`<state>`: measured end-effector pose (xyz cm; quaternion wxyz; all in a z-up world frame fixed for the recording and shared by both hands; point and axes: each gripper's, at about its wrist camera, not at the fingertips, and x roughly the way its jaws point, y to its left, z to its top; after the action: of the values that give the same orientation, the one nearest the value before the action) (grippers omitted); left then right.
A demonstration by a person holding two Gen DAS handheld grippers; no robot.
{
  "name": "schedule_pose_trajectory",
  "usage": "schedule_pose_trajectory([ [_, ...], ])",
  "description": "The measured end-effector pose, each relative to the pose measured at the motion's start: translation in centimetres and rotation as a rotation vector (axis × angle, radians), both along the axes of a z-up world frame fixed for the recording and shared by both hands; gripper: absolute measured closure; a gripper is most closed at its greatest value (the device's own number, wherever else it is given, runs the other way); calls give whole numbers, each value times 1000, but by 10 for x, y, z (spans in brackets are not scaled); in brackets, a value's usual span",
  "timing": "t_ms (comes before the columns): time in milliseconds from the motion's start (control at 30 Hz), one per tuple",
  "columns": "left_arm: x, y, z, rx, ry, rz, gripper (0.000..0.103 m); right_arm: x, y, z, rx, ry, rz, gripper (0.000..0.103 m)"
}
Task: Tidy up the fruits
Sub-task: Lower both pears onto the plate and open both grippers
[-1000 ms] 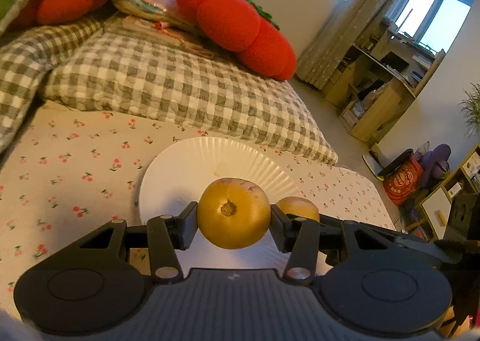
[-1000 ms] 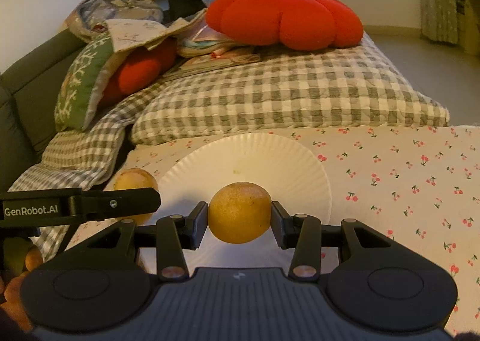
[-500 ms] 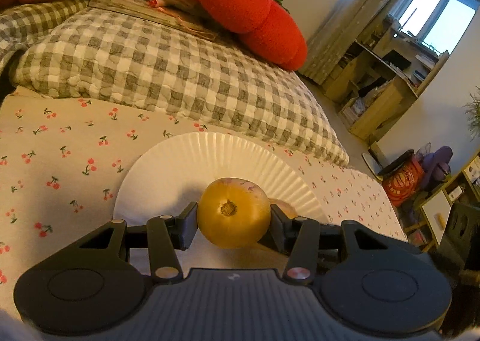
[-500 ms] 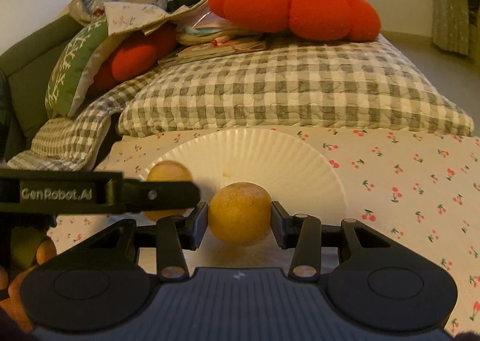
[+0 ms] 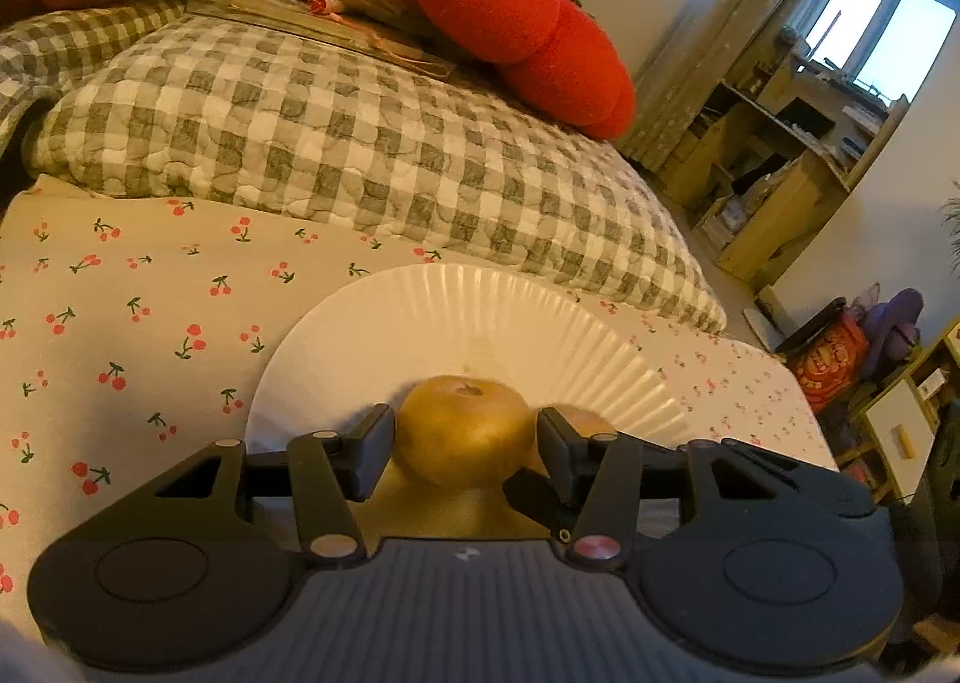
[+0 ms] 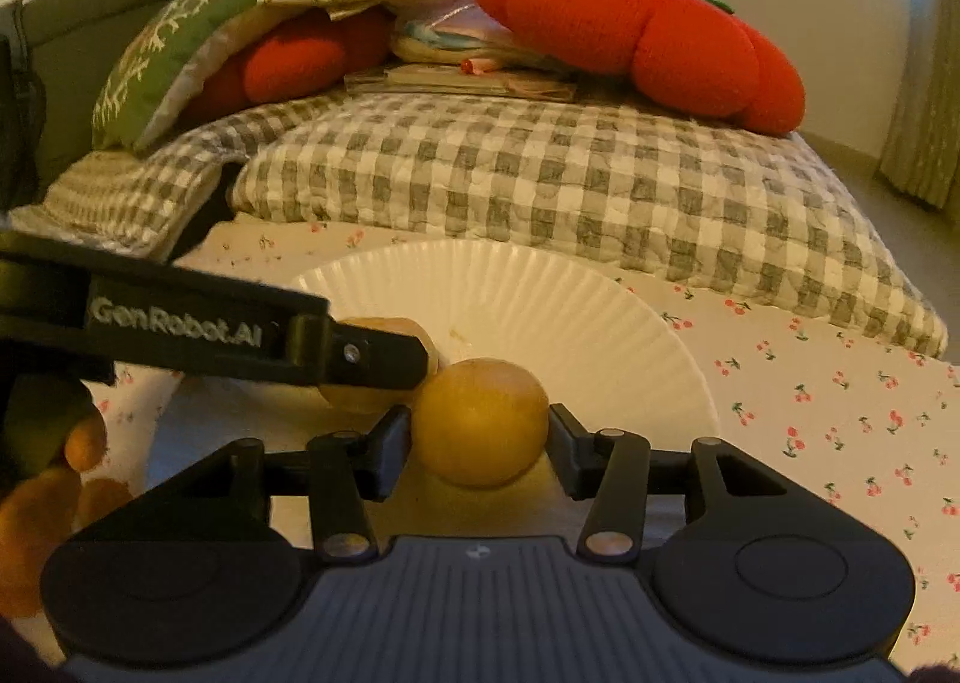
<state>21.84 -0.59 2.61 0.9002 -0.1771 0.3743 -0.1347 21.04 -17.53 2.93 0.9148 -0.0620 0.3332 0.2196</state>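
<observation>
At lower centre, each fruit [image 5: 465, 431] [image 6: 480, 422] sits on the plate [image 5: 480, 317] between opening jaws; both grippers [image 5: 465, 437] [image 6: 480, 440] must back straight away.

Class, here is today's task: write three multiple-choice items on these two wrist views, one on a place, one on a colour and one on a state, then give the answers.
1. The white plate lies on:
A. a checked quilt
B. a cherry-print cloth
C. the floor

2. The tomato-shaped cushion is:
A. red
B. blue
C. white

3. The nearest fruit is:
A. sliced
B. peeled
C. whole

Answers:
1. B, cherry print surrounds the plate's rim.
2. A, its lobes are red under a green stalk.
3. C, its yellow skin is round and unbroken.
</observation>
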Motion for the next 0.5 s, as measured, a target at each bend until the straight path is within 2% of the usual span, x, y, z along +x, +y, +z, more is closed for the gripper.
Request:
schedule_pose_trajectory([
  [167, -7, 8, 11, -26, -17, 21, 37, -6, -7, 11, 29, 0, -28, 41],
  [400, -30, 22, 31, 0, -27, 41, 27, -18, -18, 28, 69, 6, -82, 20],
  [500, -41, 25, 39, 23, -28, 53, 24, -24, -22, 32, 84, 21, -104, 18],
])
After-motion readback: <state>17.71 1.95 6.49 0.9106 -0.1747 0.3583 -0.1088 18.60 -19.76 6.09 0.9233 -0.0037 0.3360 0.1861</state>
